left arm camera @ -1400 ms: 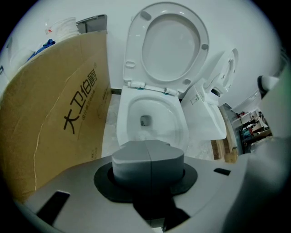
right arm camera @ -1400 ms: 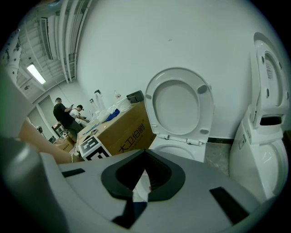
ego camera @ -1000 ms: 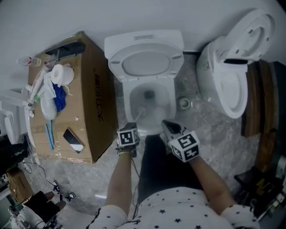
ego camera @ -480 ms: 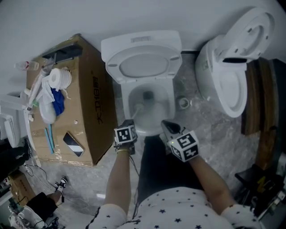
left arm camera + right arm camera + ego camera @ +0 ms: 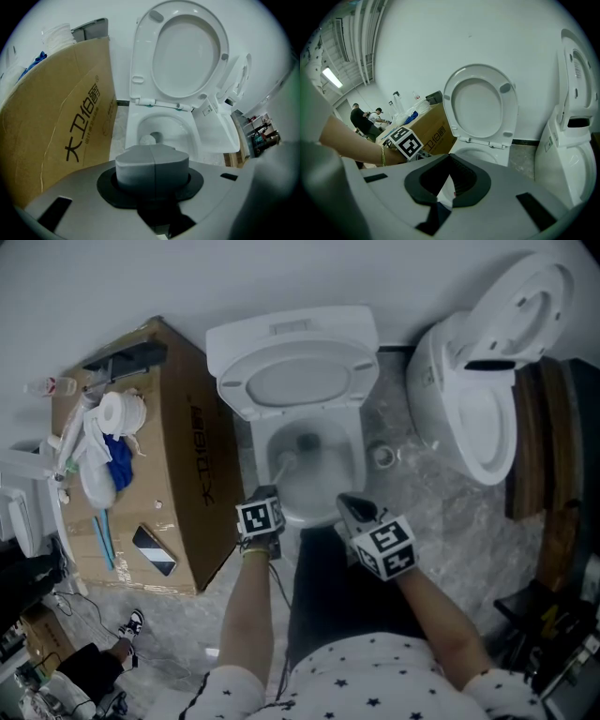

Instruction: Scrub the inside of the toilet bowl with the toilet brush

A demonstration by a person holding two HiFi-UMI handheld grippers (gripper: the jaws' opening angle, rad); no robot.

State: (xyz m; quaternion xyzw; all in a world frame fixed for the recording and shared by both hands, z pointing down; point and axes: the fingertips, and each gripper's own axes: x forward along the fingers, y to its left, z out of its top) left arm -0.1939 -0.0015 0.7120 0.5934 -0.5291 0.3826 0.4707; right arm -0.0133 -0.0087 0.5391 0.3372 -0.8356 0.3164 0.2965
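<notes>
The left tongs (image 5: 152, 161) were pressed together on the handle of the toilet brush (image 5: 283, 466), whose white head sat low inside the toilet bowl (image 5: 349, 465), near the drain. The right tongs (image 5: 449, 180) hovered spread and empty by the bowl's front rim.
</notes>
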